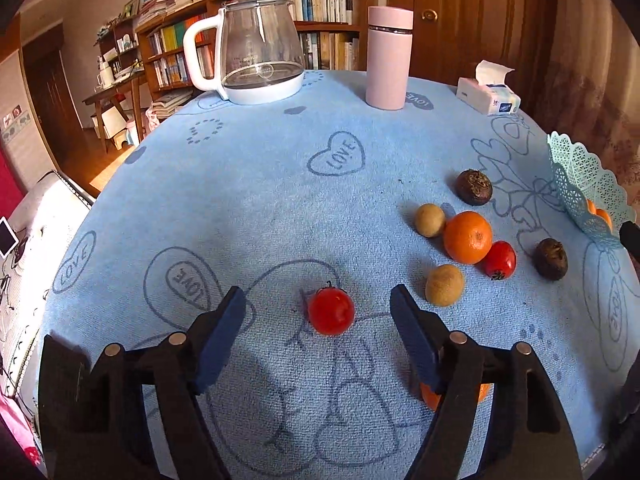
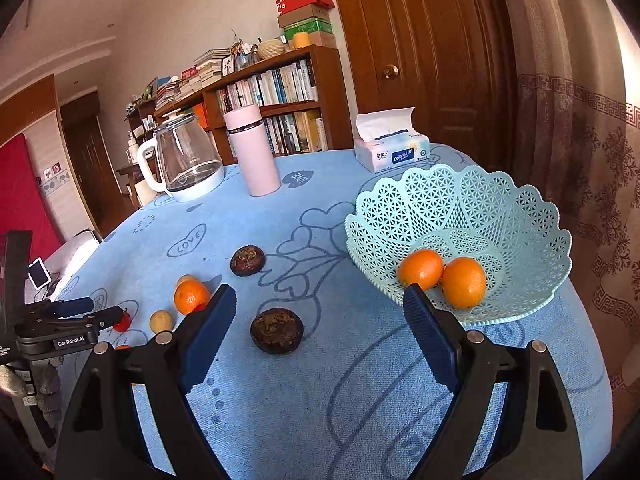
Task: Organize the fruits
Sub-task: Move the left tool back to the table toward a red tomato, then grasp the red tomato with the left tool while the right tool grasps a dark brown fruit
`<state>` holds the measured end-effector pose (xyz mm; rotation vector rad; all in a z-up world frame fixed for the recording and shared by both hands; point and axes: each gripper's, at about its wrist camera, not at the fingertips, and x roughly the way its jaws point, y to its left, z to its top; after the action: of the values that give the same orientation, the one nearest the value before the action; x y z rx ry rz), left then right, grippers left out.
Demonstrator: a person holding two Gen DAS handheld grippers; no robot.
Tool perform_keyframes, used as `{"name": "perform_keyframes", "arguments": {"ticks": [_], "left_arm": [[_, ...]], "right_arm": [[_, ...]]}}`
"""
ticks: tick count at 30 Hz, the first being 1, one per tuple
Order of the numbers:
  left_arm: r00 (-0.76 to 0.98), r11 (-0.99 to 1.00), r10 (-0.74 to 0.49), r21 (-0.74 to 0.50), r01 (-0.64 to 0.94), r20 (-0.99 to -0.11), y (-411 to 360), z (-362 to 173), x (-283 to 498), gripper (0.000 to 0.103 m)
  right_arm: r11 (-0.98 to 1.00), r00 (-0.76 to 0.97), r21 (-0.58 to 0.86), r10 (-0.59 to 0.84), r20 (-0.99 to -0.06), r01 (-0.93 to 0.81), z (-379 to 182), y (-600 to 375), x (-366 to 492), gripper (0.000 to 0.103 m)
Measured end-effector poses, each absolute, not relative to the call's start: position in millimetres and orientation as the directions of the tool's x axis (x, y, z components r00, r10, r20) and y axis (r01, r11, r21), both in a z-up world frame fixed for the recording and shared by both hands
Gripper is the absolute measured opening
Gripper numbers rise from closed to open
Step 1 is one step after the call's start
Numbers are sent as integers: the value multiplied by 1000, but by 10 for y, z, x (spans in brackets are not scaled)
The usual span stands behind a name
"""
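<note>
My left gripper [image 1: 318,300] is open over the blue cloth, with a red cherry tomato [image 1: 331,311] lying between its fingertips, untouched. To its right lie an orange [image 1: 467,237], a second tomato [image 1: 500,260], two tan fruits [image 1: 445,285] [image 1: 429,220] and two dark brown fruits [image 1: 474,187] [image 1: 551,259]. Another orange [image 1: 430,397] is partly hidden under the right finger. My right gripper [image 2: 320,300] is open and empty, above a dark fruit [image 2: 276,330]. The mint lattice basket [image 2: 520,216] at right holds two oranges [image 2: 421,269] [image 2: 464,282].
At the table's far side stand a glass kettle [image 1: 256,48], a pink flask [image 1: 389,56] and a tissue pack [image 1: 489,94]. The basket rim [image 1: 580,184] shows at the right edge of the left wrist view. Bookshelves and a wooden door stand behind.
</note>
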<state>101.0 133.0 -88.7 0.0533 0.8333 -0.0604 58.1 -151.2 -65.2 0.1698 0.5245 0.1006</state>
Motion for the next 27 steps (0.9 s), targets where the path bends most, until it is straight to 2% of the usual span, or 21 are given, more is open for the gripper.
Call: {"name": "perform_keyframes", "arguments": {"ticks": [5,7,12,17,22,27], "left_arm": [[633,997,-64,-24,72,-771,1387,-1013,1082,51],[618,996,-85,-47,79,-781,1404,-1056,1098,39],[622,993,-114,-71,93,-775,1410,-1059,1082,27],[667,989,-149,-100,111,-730,1411,-965,1003,27],[743,990,-129,-45,132,-656,1357,-752,885,27],[761,990,-134,-50,133,-634,1362,-645,869,27]], "right_arm": [[980,848,188,149,-509,-60,-703,-1483,598,87],[980,843,190,154,-516,-63,-721,-1473,609,87],[978,831,198,167,-531,-70,-753,-1457,630,87],[978,817,194,178,-549,-83,-788,-1407,638,87],[970,777,215,221,-590,-112,-825,-1360,708,87],[962,724,235,259,-639,-137,-846,-1287,843,87]]}}
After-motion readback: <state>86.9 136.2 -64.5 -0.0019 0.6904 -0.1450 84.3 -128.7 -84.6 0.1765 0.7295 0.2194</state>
